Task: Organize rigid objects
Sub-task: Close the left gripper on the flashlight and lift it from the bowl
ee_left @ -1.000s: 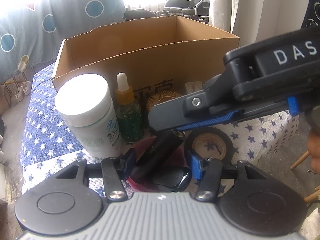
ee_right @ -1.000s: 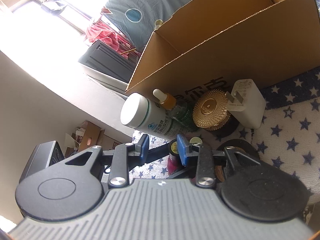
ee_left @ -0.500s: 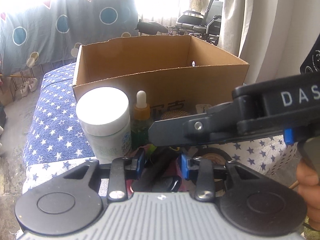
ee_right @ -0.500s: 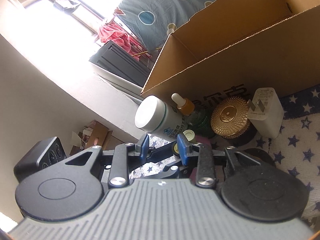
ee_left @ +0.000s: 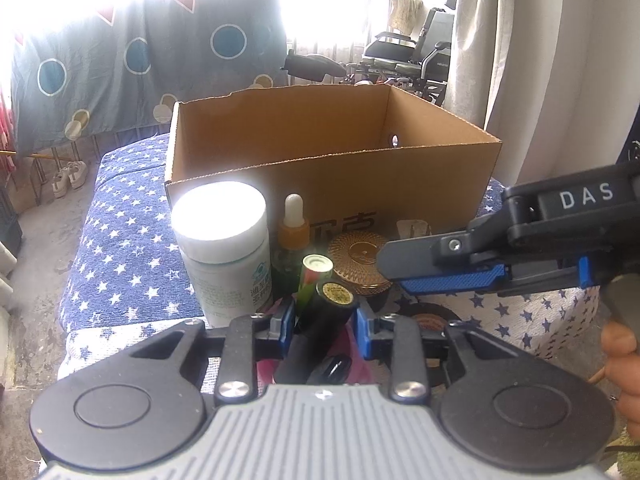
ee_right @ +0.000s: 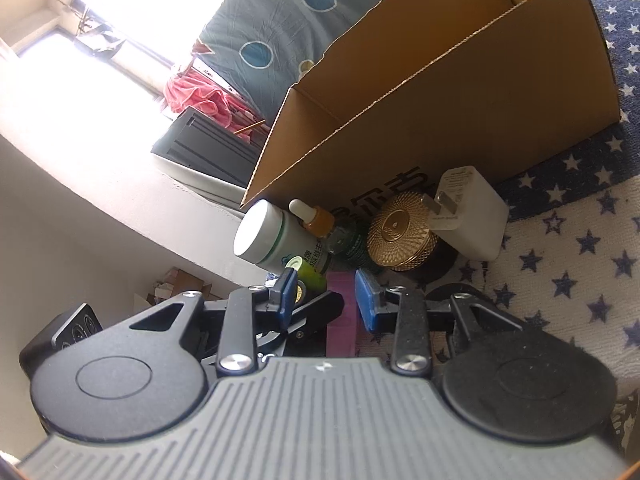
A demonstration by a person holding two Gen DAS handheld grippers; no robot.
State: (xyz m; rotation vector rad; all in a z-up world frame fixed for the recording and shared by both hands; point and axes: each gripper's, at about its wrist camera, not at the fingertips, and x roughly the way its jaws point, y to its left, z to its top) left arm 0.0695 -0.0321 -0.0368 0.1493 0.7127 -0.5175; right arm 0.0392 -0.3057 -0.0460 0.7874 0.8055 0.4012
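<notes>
In the left wrist view my left gripper (ee_left: 324,320) has its jaws closing, and both blue pads press on a black tube (ee_left: 334,300) with a gold label on its end. The tube is tilted up off a pink item (ee_left: 264,368). My right gripper (ee_left: 394,270) reaches in from the right above a gold-lidded jar (ee_left: 360,256). Its jaws stand a little apart and hold nothing. Seen in the right wrist view, the right gripper (ee_right: 326,300) has only the pink item (ee_right: 340,312) behind its gap. An open cardboard box (ee_left: 332,184) stands just behind.
Against the box front stand a white bottle (ee_left: 224,248), a dropper bottle (ee_left: 294,232), a green tube (ee_left: 314,276) and a white charger plug (ee_right: 468,216). A tape roll (ee_left: 432,320) lies on the star-patterned cloth (ee_left: 120,264). A person's hand (ee_left: 620,344) shows at the right edge.
My left jaws have narrowed onto the black tube, which went from lying flat to tilted up on end. The right gripper has shifted slightly and kept its narrow gap.
</notes>
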